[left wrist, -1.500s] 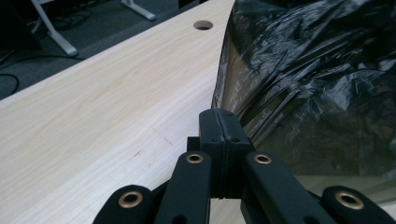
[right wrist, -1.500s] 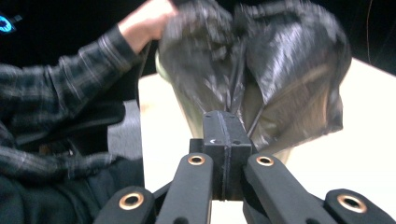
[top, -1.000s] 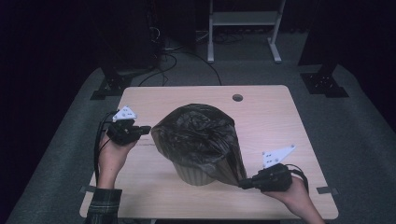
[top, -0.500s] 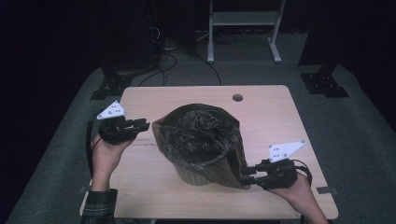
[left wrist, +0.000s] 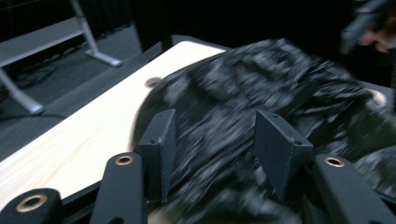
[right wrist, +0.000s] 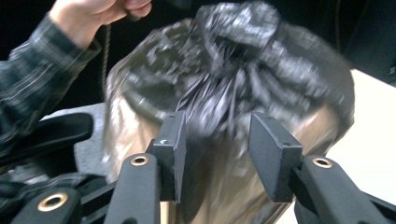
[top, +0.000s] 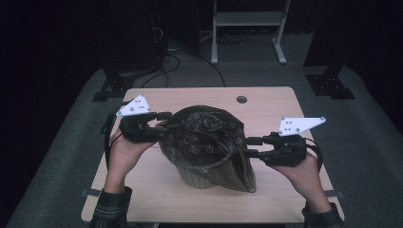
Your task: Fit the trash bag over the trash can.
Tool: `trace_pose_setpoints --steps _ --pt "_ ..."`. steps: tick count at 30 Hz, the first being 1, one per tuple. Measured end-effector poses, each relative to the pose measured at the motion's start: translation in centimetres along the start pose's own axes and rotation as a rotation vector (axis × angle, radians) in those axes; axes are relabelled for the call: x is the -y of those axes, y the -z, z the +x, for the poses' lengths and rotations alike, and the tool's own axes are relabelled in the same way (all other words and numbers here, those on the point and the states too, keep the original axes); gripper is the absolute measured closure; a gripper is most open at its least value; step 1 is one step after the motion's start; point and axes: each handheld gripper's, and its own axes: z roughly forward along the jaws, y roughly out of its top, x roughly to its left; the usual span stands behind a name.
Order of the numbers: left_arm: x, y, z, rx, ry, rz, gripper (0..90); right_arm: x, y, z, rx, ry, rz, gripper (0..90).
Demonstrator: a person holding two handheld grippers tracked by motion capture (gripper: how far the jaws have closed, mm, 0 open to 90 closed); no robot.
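A crumpled black bin bag [top: 209,137] lines a small tan bin [top: 199,179] at the middle of the wooden table [top: 275,109]. My left gripper [top: 166,121] sits at the bag's upper left rim, jaws apart, with bag film between them [left wrist: 261,88]. At the bag's right side, my right gripper [top: 253,146] also has its jaws apart. In the right gripper view its jaws straddle a gathered fold of the bag [right wrist: 243,60], and the tan bin [right wrist: 135,140] shows through the film. Both gripper views are motion-blurred.
A round hole [top: 242,99] lies in the table's far part. Beyond the table are a metal stand [top: 247,19], cables [top: 166,52] on the grey floor and dark equipment bases [top: 330,85]. Bare tabletop lies left and right of the bin.
Both grippers have risen to the bag's rim: the left moved right onto its upper left, the right moved away from the near edge. The bag now puffs up over the bin.
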Motion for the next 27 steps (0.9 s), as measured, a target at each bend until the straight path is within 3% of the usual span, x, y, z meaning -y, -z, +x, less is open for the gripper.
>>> trace_pose_setpoints --steps 6,11,18,22,27 --pt "-1.7 -2.0 -1.6 0.049 -0.058 0.018 44.9 -1.8 -1.4 -0.5 0.019 -0.004 0.006 54.2" --pt "-2.1 -3.1 -2.3 0.067 -0.099 0.047 43.5 -2.7 -2.7 -0.7 0.012 0.003 0.029 52.6" --pt "-2.2 -4.5 -2.8 0.085 -0.139 0.100 42.8 -3.0 -4.5 -0.9 0.038 0.014 0.085 52.3" --pt "-2.2 -5.0 -2.9 0.093 -0.159 0.141 57.8 -3.0 -5.1 -0.8 0.064 0.032 0.113 61.5" --pt "-2.2 -5.5 -2.4 0.117 -0.151 0.170 85.9 -3.2 -5.4 -0.8 0.072 0.054 0.118 85.5"
